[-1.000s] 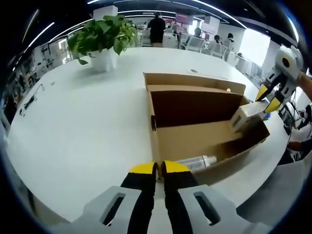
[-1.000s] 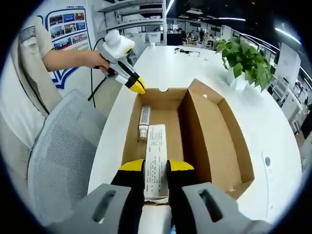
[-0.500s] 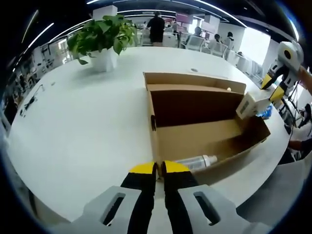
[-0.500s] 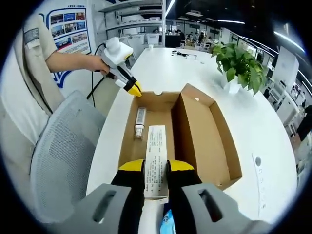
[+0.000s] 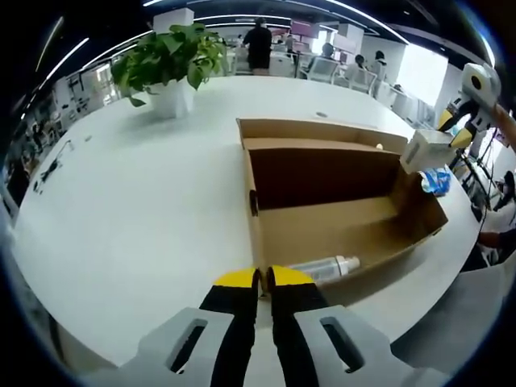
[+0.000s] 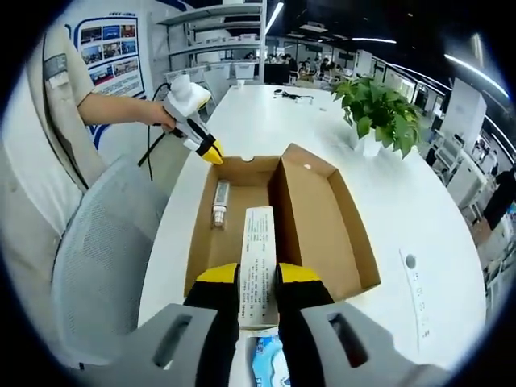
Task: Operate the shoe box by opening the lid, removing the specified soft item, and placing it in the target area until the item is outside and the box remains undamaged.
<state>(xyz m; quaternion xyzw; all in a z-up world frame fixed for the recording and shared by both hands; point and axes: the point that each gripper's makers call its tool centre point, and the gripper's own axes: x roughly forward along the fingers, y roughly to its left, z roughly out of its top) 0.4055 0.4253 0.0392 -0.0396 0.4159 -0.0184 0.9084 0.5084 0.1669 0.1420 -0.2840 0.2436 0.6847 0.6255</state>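
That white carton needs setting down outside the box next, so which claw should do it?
The right claw: it already grips the white carton, lifted above the open shoe box. The left claw is shut and empty at the box's far end.

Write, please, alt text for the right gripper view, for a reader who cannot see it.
The right tongs grip a white printed carton above the open shoe box on a white table. A small bottle lies in the box; the left tongs are at its far edge, and a potted plant stands beyond.

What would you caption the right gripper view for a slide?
Right gripper holds a printed white carton above the open shoe box; a bottle lies inside.
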